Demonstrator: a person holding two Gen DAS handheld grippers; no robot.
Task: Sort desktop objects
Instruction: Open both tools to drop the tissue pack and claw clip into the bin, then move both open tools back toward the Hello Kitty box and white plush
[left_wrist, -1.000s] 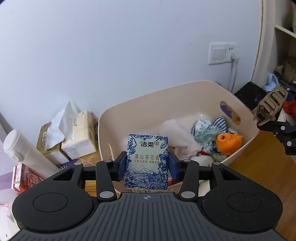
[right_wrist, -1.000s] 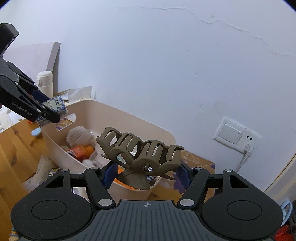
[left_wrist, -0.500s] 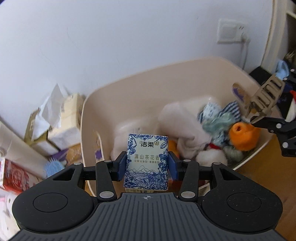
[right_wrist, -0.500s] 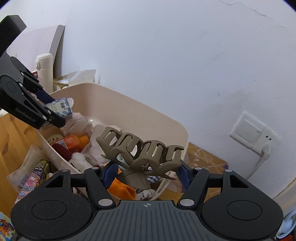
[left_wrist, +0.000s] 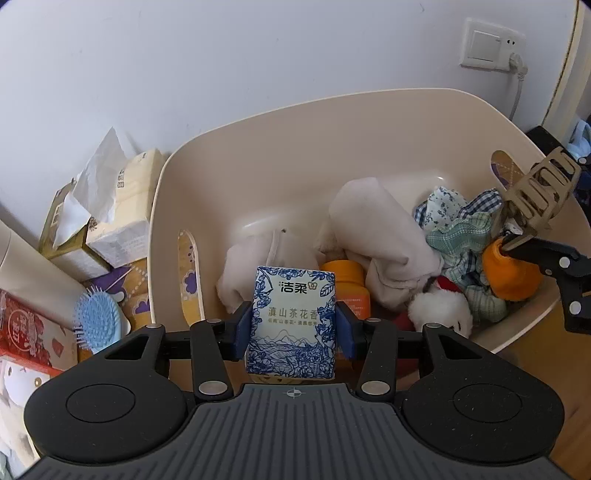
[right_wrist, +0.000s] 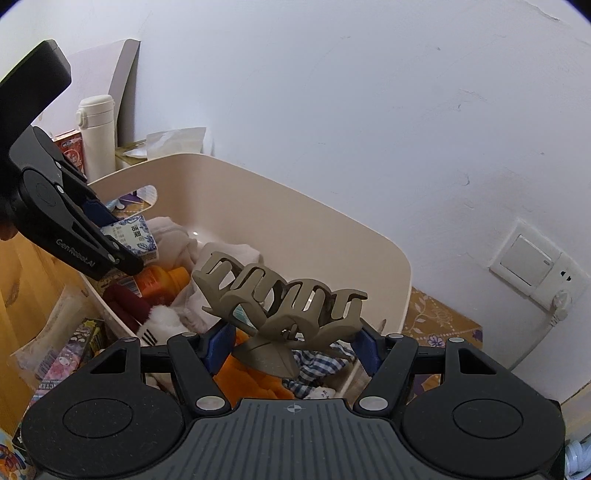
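My left gripper (left_wrist: 291, 328) is shut on a blue-and-white tissue pack (left_wrist: 291, 317) and holds it over the near rim of the beige tub (left_wrist: 295, 122). The same pack (right_wrist: 133, 236) shows in the right wrist view, held over the tub's left side. My right gripper (right_wrist: 291, 347) is shut on a brown hair claw clip (right_wrist: 280, 306) and holds it above the tub (right_wrist: 295, 210). The clip (left_wrist: 535, 188) also shows at the tub's right end in the left wrist view. The tub holds cloths, an orange bottle (left_wrist: 347, 284) and other small items.
Left of the tub stand tissue boxes (left_wrist: 110, 218), a blue hairbrush (left_wrist: 96, 321), a red box (left_wrist: 26, 332) and a white flask (right_wrist: 96, 133). A wall socket (left_wrist: 491, 48) with a plugged cord is behind. Snack packets (right_wrist: 66, 362) lie on the wooden table in front.
Both grippers have moved forward and down over the tub, which now fills more of each view. The pack and the clip stay held.
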